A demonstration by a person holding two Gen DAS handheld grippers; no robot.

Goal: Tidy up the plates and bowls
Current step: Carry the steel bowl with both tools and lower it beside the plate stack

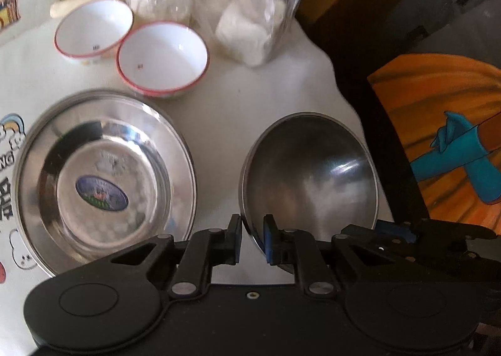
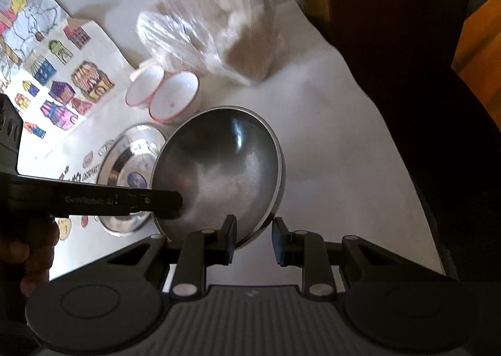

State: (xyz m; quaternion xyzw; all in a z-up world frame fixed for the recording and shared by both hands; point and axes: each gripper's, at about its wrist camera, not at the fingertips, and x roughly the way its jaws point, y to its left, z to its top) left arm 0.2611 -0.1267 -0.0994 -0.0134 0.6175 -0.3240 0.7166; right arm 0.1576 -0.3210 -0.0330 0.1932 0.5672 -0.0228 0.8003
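Left tongs (image 1: 253, 238) clamp the near rim of a steel bowl (image 1: 310, 174), lower centre; right tongs (image 2: 253, 238) straddle its rim w/ a gap, grip unclear. Steel plate (image 1: 103, 180) lower left, two red-rimmed bowls (image 1: 161, 56) upper left on table (image 1: 238, 96), unstacked. Sorting barely begun.

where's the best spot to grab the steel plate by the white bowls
Probably the steel plate by its broad, flat rim, one finger above and one under. Come in from its near edge: the white bowls crowd the far side and the steel bowl sits on its right.
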